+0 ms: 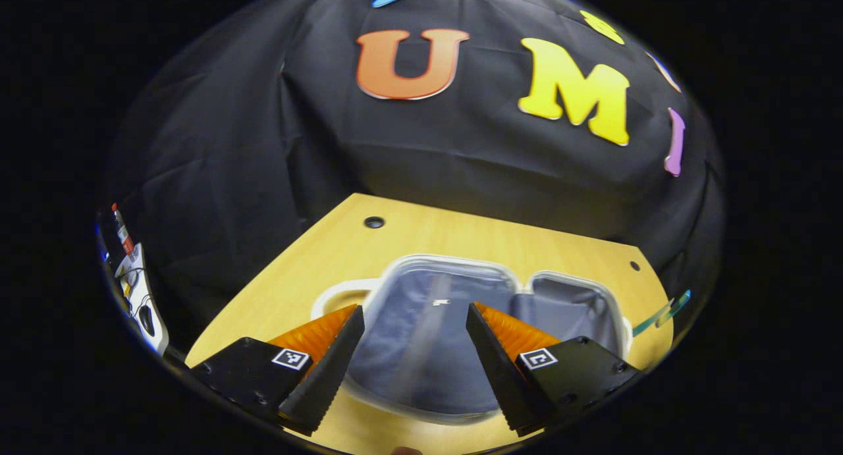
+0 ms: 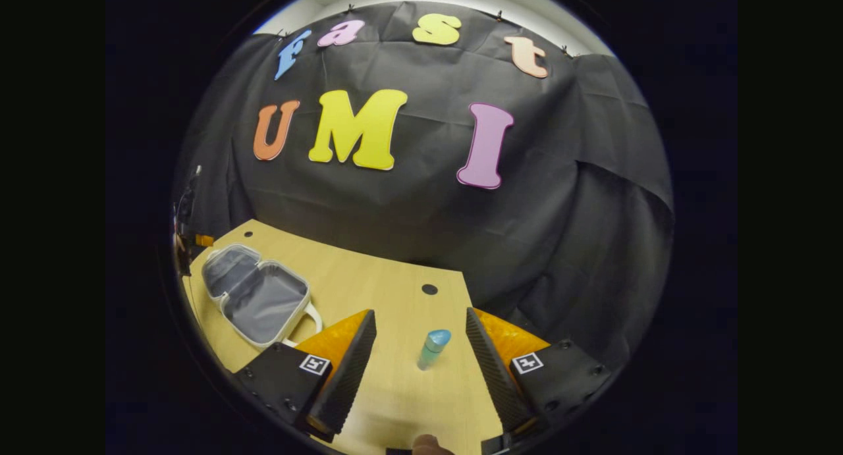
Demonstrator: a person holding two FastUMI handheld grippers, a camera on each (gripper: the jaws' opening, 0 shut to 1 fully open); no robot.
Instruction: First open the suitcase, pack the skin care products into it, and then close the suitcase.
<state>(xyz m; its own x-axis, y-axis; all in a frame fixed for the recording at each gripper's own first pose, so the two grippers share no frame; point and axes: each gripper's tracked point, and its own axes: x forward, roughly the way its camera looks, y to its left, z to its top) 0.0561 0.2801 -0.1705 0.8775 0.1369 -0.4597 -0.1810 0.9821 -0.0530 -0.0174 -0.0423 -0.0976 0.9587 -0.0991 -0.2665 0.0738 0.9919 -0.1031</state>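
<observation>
A small white suitcase (image 1: 454,323) lies open flat on the wooden table (image 1: 421,234), both grey-lined halves facing up and holding nothing. My left gripper (image 1: 415,356) hovers open above its nearer half, touching nothing. In the right gripper view the same suitcase (image 2: 257,295) lies at the table's left end with its handle toward me. A small skin care bottle (image 2: 433,349) with a blue cap stands upright on the table. My right gripper (image 2: 421,369) is open, and the bottle stands between its fingers without touching them.
Black cloth walls close in the table's far and side edges. Round cable holes (image 1: 374,222) (image 2: 429,289) sit in the tabletop. A white device with cables (image 1: 141,297) stands off the table's left side. Bare wood lies between suitcase and bottle.
</observation>
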